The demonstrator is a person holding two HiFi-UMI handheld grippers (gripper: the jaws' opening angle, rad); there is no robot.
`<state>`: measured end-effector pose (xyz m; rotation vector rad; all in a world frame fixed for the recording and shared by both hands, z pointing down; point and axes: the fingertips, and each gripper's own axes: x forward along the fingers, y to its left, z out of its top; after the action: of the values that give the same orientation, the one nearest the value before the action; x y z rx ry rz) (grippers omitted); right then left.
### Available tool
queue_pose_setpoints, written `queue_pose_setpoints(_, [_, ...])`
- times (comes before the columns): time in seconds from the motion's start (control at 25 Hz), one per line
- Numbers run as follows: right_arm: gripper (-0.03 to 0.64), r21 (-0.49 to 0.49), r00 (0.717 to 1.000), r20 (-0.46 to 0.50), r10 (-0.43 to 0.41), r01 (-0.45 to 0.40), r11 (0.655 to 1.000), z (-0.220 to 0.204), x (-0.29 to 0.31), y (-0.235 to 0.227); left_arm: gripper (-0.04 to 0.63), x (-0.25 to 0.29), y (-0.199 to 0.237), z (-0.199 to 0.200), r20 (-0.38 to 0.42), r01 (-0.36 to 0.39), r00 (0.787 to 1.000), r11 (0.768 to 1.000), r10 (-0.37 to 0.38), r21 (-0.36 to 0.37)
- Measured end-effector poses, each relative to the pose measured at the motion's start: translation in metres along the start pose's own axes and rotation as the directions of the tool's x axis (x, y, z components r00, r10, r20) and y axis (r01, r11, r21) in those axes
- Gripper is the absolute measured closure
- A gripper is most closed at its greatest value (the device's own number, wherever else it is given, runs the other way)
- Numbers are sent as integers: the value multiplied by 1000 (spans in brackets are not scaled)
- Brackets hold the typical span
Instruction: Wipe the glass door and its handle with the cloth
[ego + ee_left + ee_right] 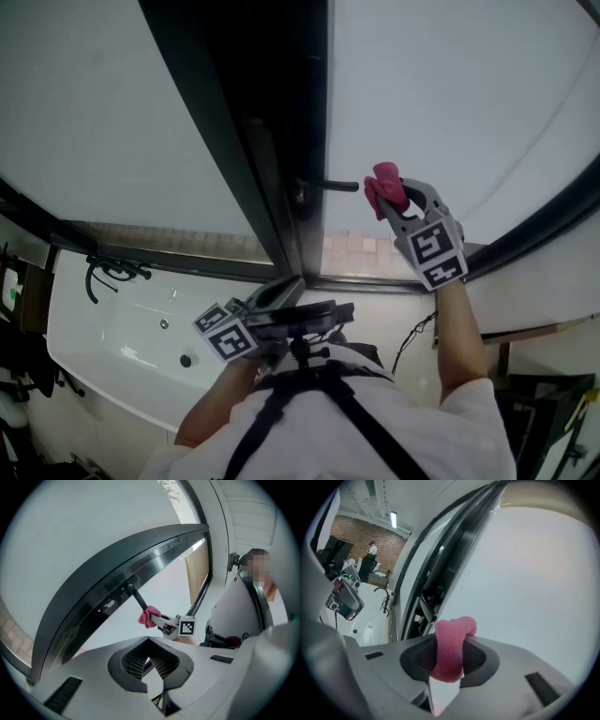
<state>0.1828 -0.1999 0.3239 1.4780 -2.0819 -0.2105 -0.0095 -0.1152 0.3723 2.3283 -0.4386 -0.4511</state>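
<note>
At the dark-framed glass door, a pink cloth was held up by the right gripper. Its jaws were clamped on the folded fabric, so that a bunched end stood out past them. The cloth was set against the free end of the black handle, a short bar jutting from the door's frame (the contact was shown most plainly in the left gripper view). Behind the cloth, the pane was seen as a plain, pale surface.

The left gripper was held low, close to the person's chest and well apart from the handle. Its jaws were seen closed together, with nothing between them.

A white shirt crossed by black harness straps was caught at the bottom of the head view. To the left, below the door's frame, a white bathtub was shown, with a dark tap mounted at its far rim. In the right gripper view, a brick wall and a lit ceiling strip were made out in the distance.
</note>
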Motion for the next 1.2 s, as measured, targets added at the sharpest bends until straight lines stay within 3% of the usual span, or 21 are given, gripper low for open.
queue_pose_setpoints(0.16, [509,165,999,43,17,-24,986,-17,5,12,603,1,-1,-2,-4,0,1000,1000,0,-6])
queue_pose_setpoints(0.32, [509,356,989,123,87,-125,926,-19,22,39,603,0,-2,-1,-2,-3,1000,1000,3,-8])
queue_pose_setpoints(0.4, [509,398,982,151,115,-167,902,-16,32,54,603,-1,-1,-1,-1,-11,1000,1000,10,-5])
queue_pose_setpoints(0.8, [509,294,949,252,191,-263,919,36,76,114,603,-7,2,0,20,-54,998,999,53,5])
queue_pose_setpoints(1.2, [509,365,945,298,135,-243,899,48,88,104,603,-9,5,-2,28,-65,998,998,64,6])
